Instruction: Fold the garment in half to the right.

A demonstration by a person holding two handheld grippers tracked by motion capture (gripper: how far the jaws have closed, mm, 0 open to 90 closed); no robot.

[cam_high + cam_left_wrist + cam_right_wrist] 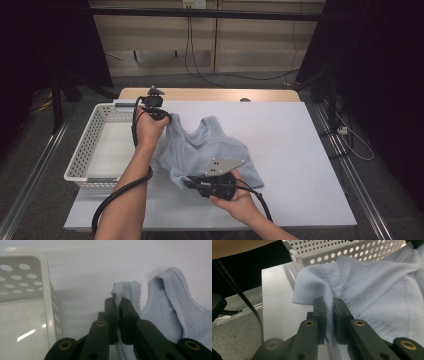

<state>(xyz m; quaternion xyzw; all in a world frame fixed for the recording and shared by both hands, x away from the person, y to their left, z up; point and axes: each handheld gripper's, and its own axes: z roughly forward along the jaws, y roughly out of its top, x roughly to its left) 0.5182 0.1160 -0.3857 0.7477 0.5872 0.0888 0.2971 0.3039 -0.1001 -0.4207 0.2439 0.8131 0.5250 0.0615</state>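
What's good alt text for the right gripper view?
The right claw is shut on the hem of a pale blue ribbed top lying on a white table. A white perforated basket stands behind it.

Left gripper (pixel 167 119) jaw tips in high view: hidden behind hand and gripper body. Right gripper (pixel 189 181) tips there: too small and dark to tell pads from cloth. Light blue top (pixel 207 150): near hem partly covered by right gripper and grey plate. In right gripper view, top (pixel 372 290) blurred, cut off by right edge. In left gripper view, top (pixel 172 307) cut off at right; white basket (pixel 47 290) cut off at left.
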